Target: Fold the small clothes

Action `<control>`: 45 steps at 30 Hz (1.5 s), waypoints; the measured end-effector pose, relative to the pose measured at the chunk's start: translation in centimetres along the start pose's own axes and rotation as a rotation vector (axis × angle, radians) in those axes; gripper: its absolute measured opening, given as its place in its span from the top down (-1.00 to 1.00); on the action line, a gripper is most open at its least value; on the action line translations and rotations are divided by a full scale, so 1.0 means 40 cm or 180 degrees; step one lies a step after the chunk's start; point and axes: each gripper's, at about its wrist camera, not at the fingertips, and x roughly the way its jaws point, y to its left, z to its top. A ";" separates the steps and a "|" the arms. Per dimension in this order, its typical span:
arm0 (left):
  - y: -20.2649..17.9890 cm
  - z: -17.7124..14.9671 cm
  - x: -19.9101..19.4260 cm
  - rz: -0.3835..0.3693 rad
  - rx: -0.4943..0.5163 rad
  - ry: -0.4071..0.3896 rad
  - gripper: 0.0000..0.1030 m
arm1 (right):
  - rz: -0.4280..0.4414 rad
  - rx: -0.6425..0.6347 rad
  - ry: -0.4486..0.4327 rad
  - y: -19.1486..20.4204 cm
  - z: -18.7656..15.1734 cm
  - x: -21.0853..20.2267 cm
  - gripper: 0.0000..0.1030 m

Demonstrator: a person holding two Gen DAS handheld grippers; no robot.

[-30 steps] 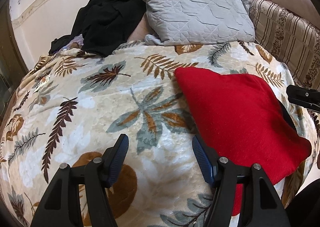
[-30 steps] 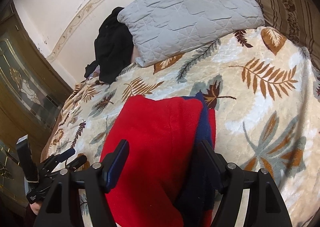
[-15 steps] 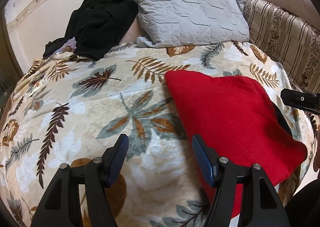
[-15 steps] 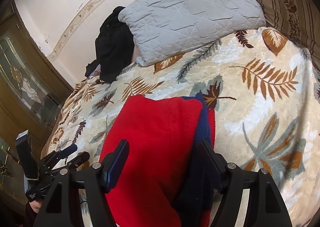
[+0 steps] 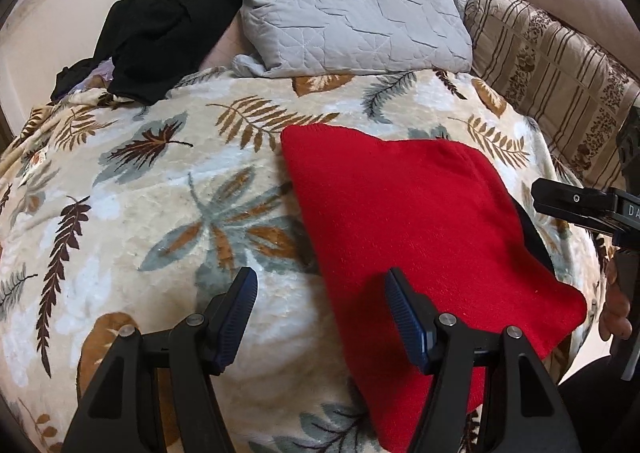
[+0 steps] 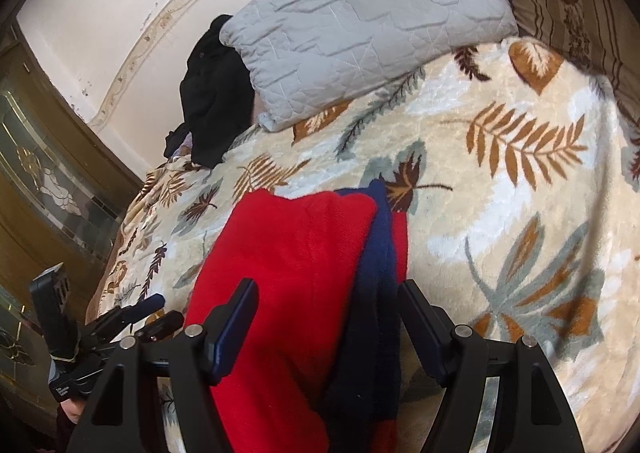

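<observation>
A folded red knit garment with a navy band along one side lies flat on the leaf-print blanket. My left gripper is open and empty, hovering over the blanket at the garment's near left edge. My right gripper is open and empty, just above the garment's near end, over the seam of red and navy. Each gripper also shows in the other's view: the right one at the far right, the left one at the lower left.
A grey quilted pillow and a heap of black clothing lie at the bed's head by the wall. A striped brown cushion sits at the right. A glass-panelled wooden door stands left of the bed.
The left wrist view has shifted slightly, so the garment sits a little further left in it. The right gripper has barely moved. Both grippers stay open and empty.
</observation>
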 end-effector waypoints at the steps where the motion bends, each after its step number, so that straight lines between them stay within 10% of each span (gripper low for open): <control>1: -0.001 0.001 0.001 0.0002 -0.0004 -0.0004 -0.30 | 0.0020 0.0036 0.0025 -0.005 0.000 0.004 -0.47; 45: -0.032 0.033 0.036 -0.0508 -0.0133 0.0139 -0.31 | 0.0447 0.0466 0.0358 -0.067 0.005 0.073 -0.47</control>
